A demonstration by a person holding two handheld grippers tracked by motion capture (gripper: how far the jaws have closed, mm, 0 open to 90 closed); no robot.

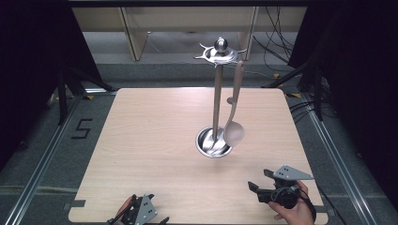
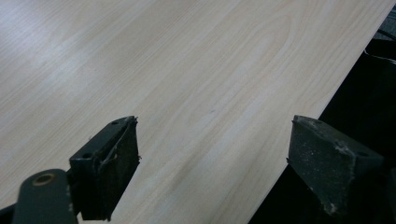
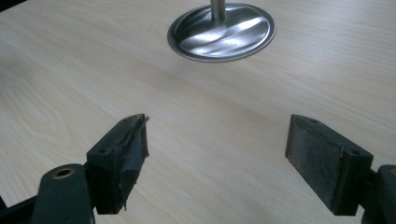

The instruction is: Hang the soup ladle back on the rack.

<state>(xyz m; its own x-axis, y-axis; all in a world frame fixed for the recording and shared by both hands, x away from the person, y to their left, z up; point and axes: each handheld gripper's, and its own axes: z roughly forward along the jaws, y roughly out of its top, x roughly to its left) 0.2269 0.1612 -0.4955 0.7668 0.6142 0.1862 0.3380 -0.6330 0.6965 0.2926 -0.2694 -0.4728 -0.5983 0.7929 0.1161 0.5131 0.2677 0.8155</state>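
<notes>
While ladle [image 1: 233, 132] hangs on stand [image 1: 217, 98] mid-table, right hand-held gripper [image 1: 260, 180] nearer — both hand-held grippers released, empty.

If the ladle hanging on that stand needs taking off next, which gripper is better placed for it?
Probably the right gripper: it sits open nearer the ladle, its view facing the stand. The left gripper is at the table's near edge, farther off.
</notes>
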